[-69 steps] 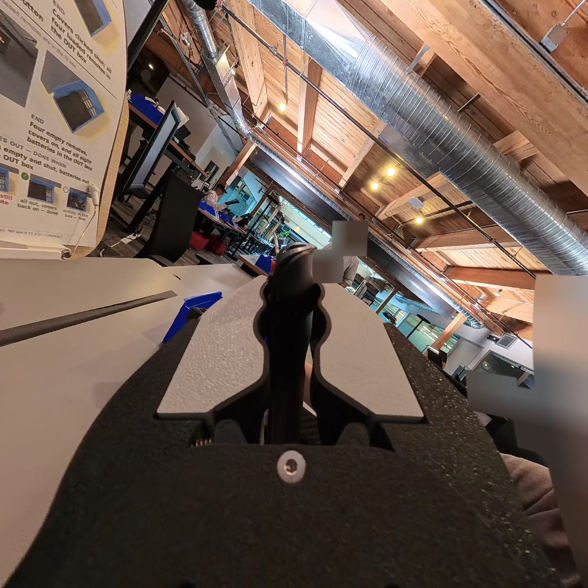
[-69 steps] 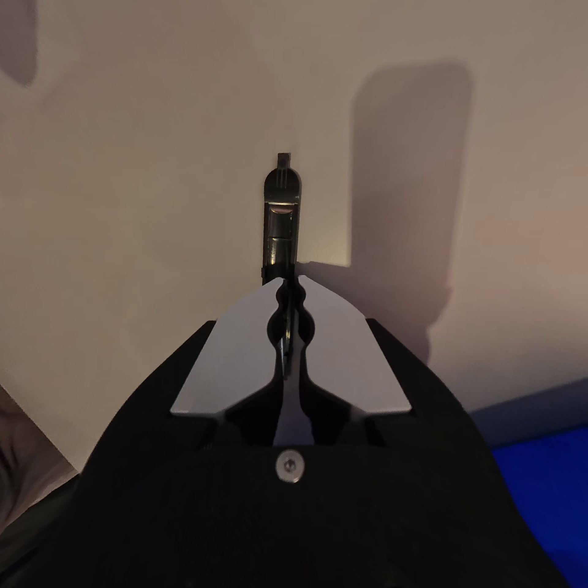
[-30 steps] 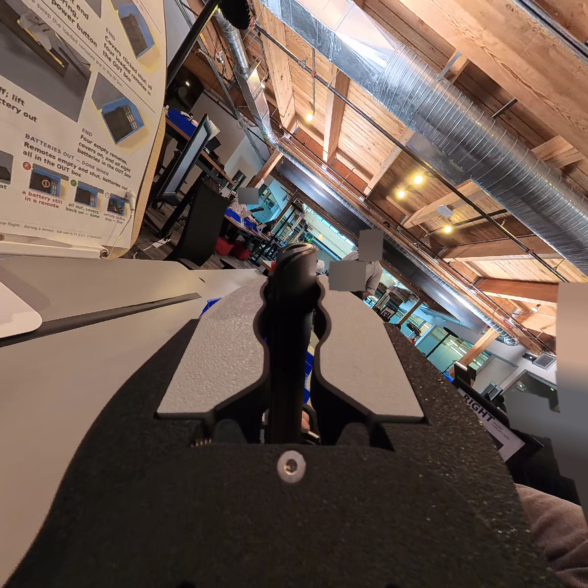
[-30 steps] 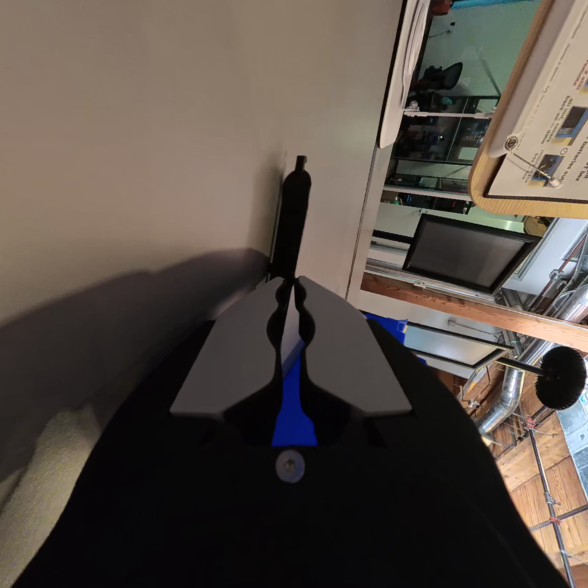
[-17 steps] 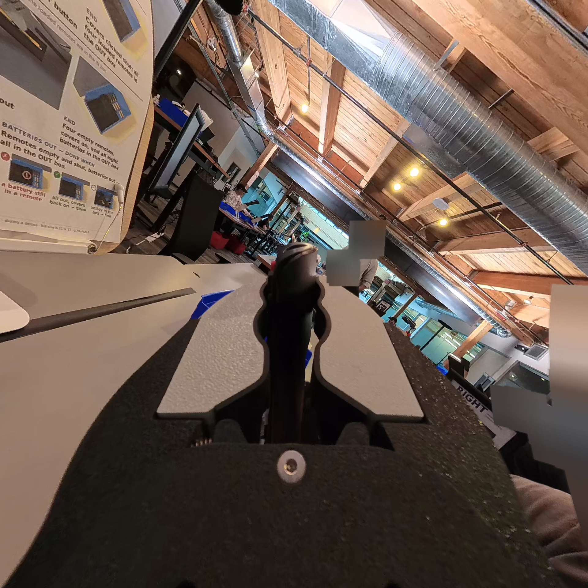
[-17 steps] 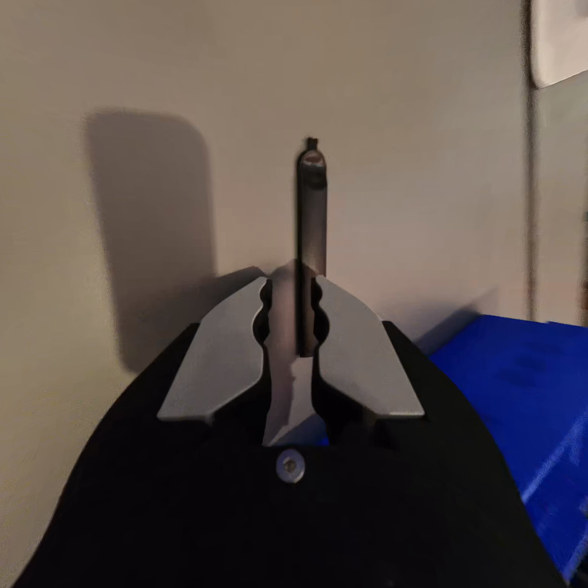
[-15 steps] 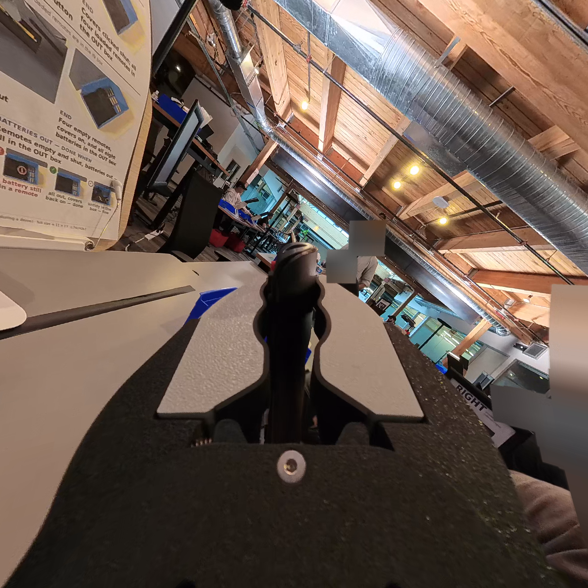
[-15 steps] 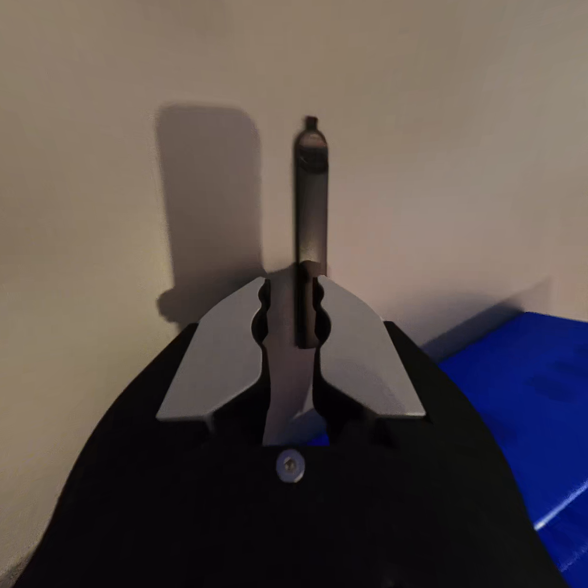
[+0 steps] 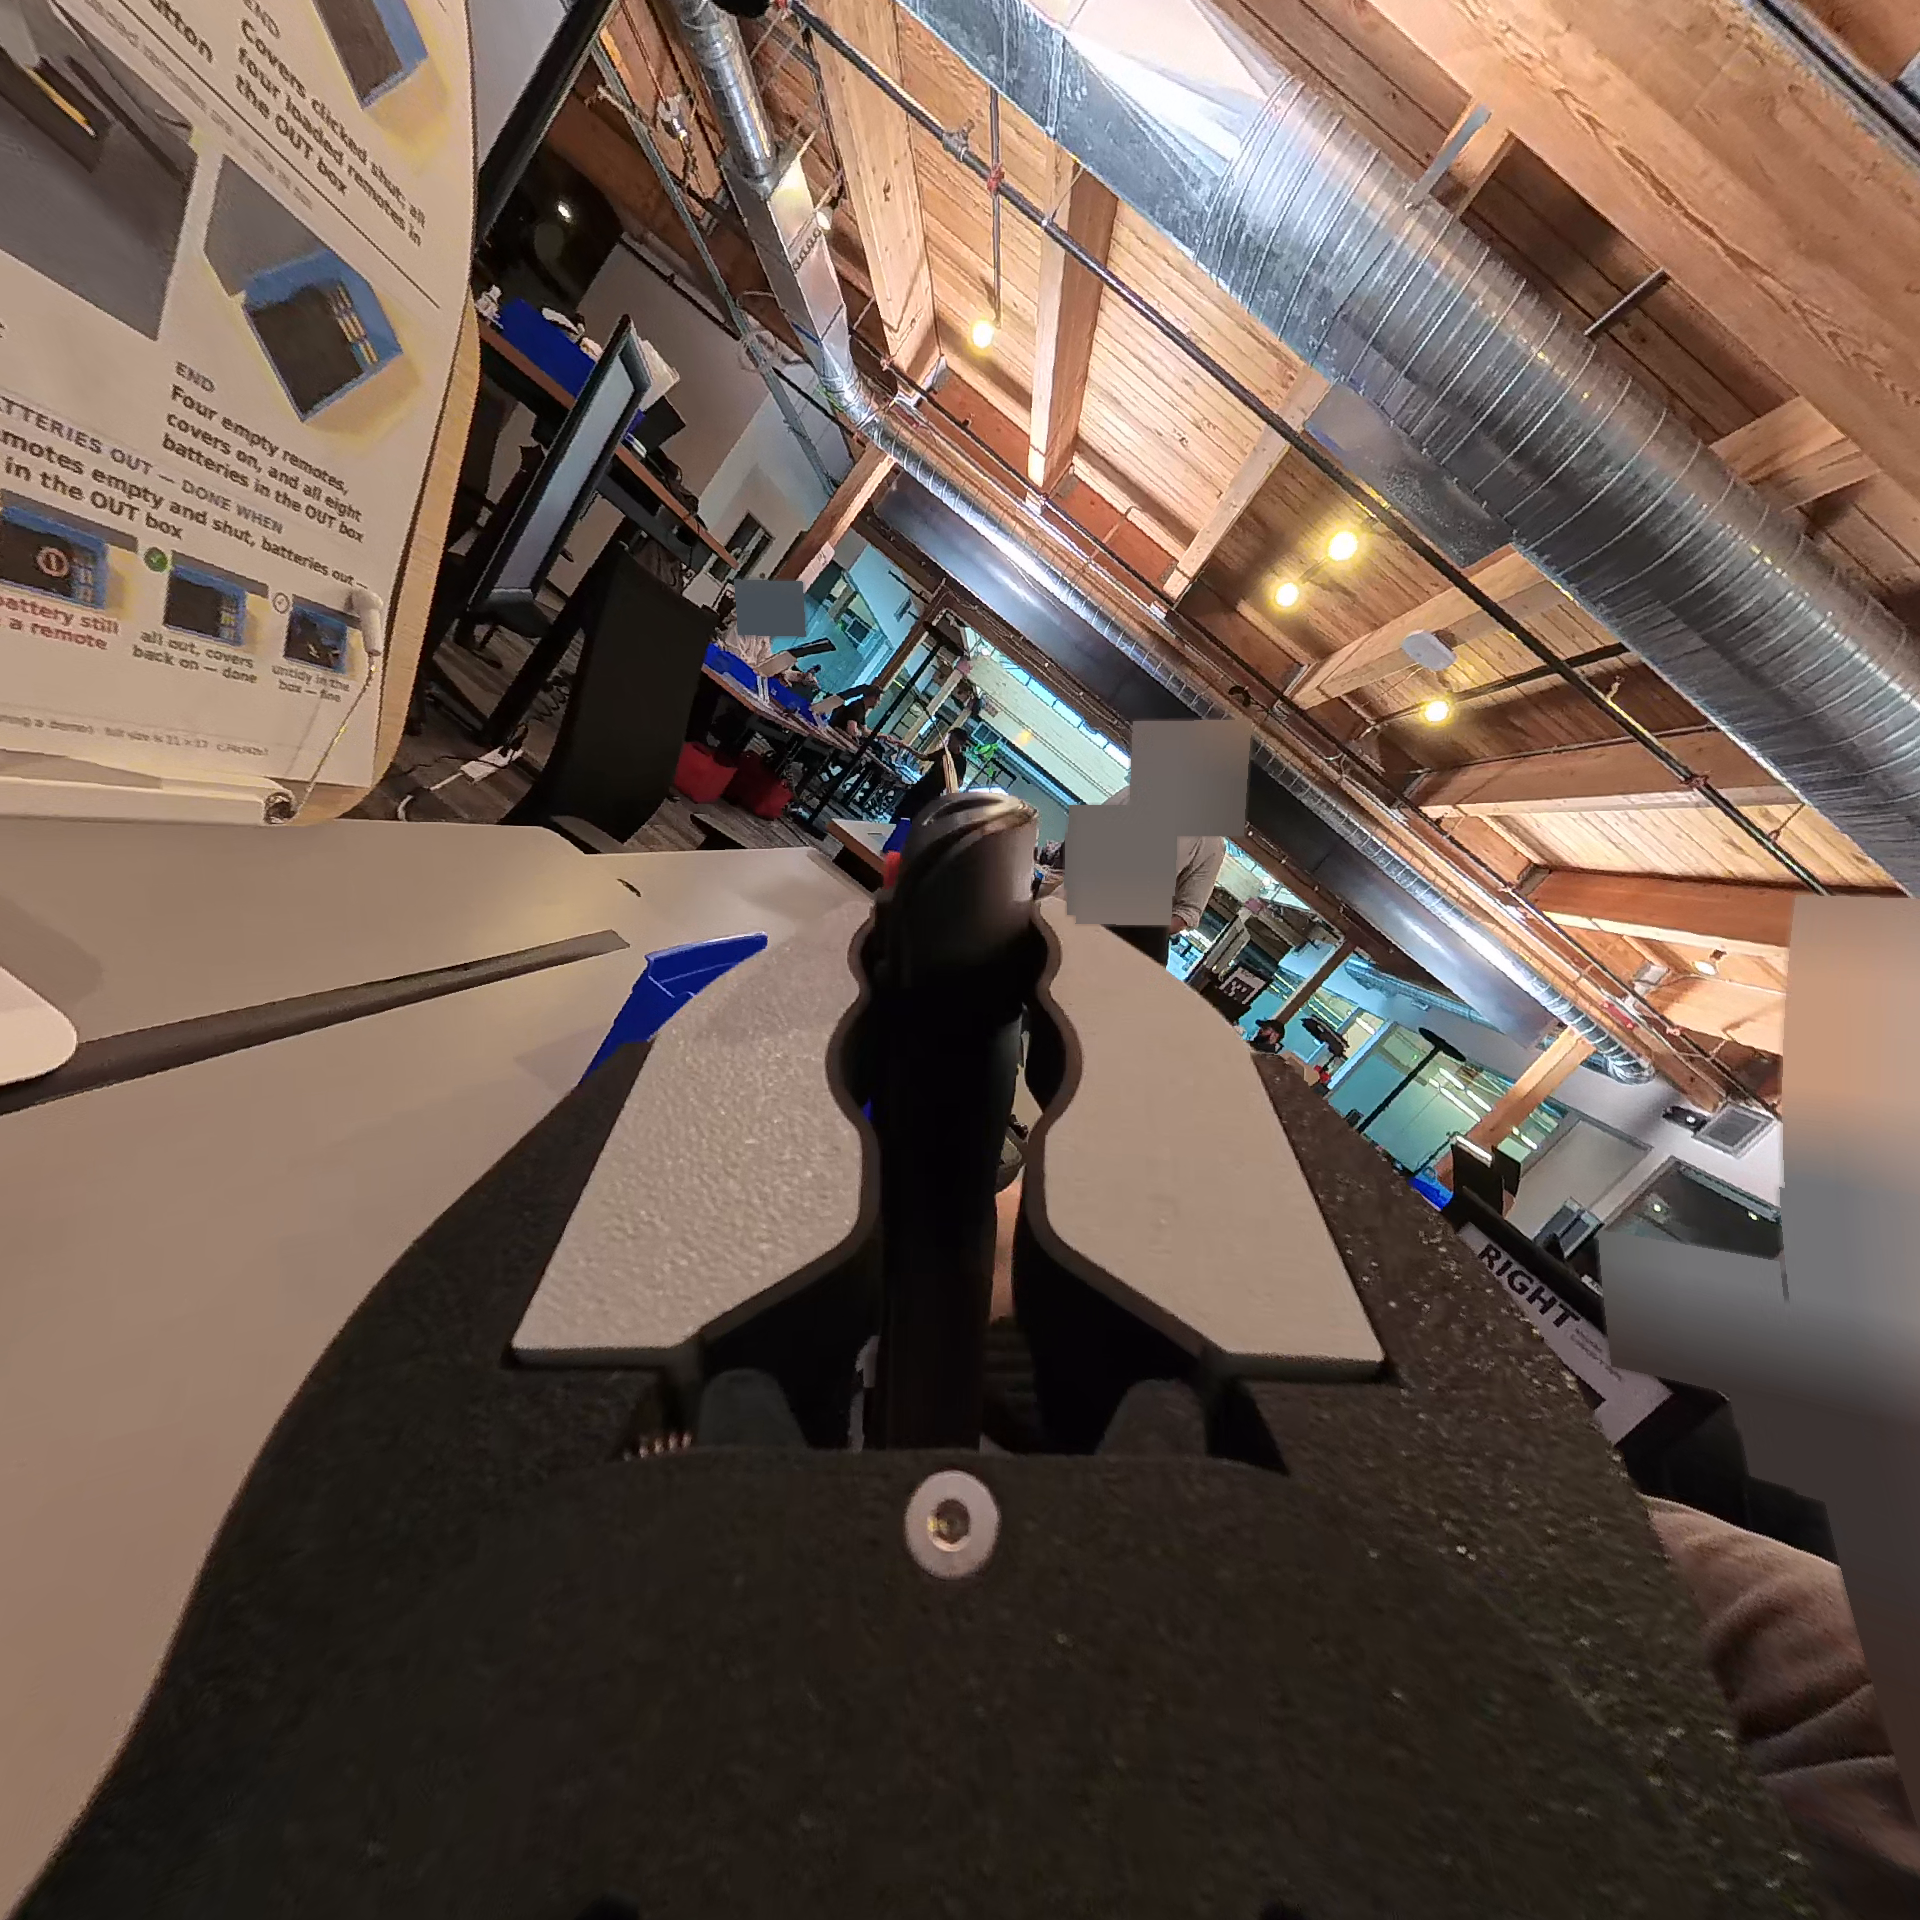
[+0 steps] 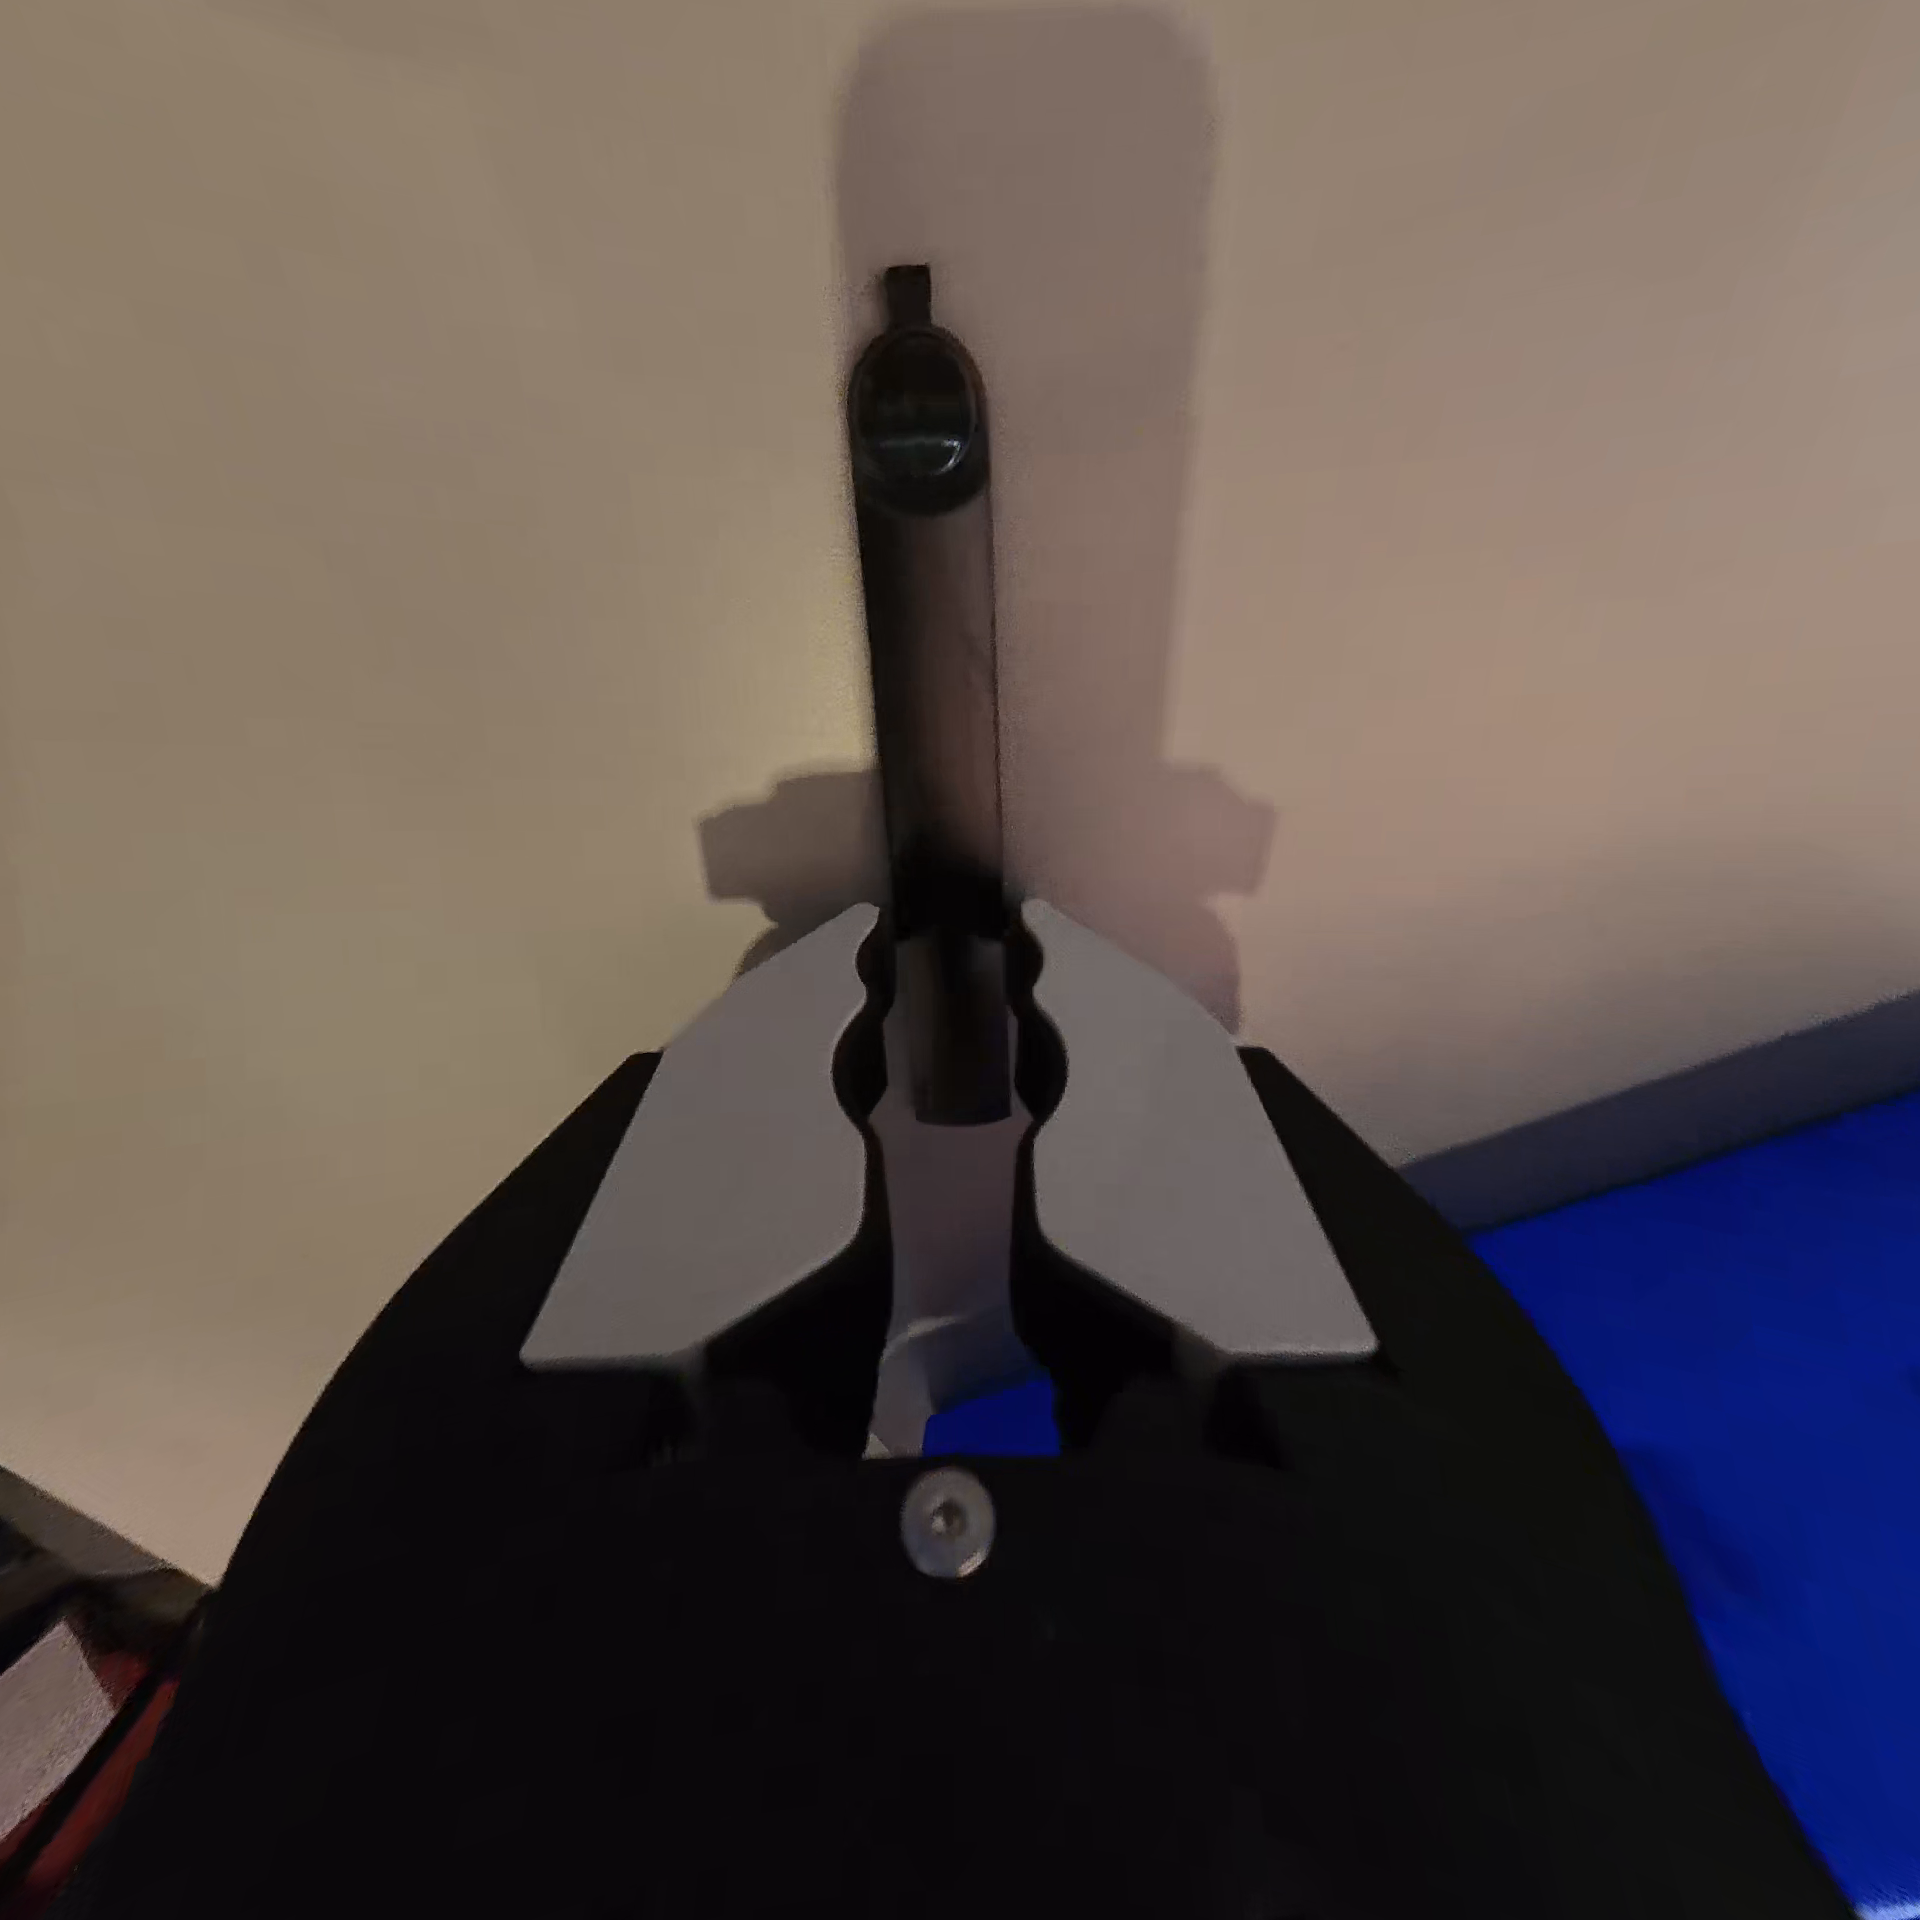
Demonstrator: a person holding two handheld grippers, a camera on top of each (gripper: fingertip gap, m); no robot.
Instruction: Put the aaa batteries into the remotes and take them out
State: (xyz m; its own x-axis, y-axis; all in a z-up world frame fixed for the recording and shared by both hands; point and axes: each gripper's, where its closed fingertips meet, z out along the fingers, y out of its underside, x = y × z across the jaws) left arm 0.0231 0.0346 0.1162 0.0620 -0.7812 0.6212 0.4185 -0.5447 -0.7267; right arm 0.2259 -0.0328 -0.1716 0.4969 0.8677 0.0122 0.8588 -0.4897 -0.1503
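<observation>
My left gripper [image 9: 956, 914] points up toward the ceiling and is shut on a black remote [image 9: 966, 862], whose rounded end sticks out past the fingertips. My right gripper [image 10: 948, 914] points down at the beige table [image 10: 416, 520]. It holds a thin black battery cover [image 10: 930, 623] edge-on between narrowly parted jaws. The cover's tabbed far tip is at or just above the table and casts a broad shadow. No batteries are in view. Part of the right gripper's body [image 9: 1538, 1299] shows at the right of the left wrist view.
A blue box [image 10: 1662, 1351] sits on the table right of the cover, and its corner shows in the left wrist view [image 9: 686, 966]. An instruction board [image 9: 208, 364] stands at the table's far left. A black strip [image 9: 312, 1008] crosses the table. A sleeve [image 9: 1766, 1662] is at the lower right.
The right gripper swung from sideways to pointing down at the table. Its jaws went from nearly closed to slightly apart around the cover. The left gripper barely moved.
</observation>
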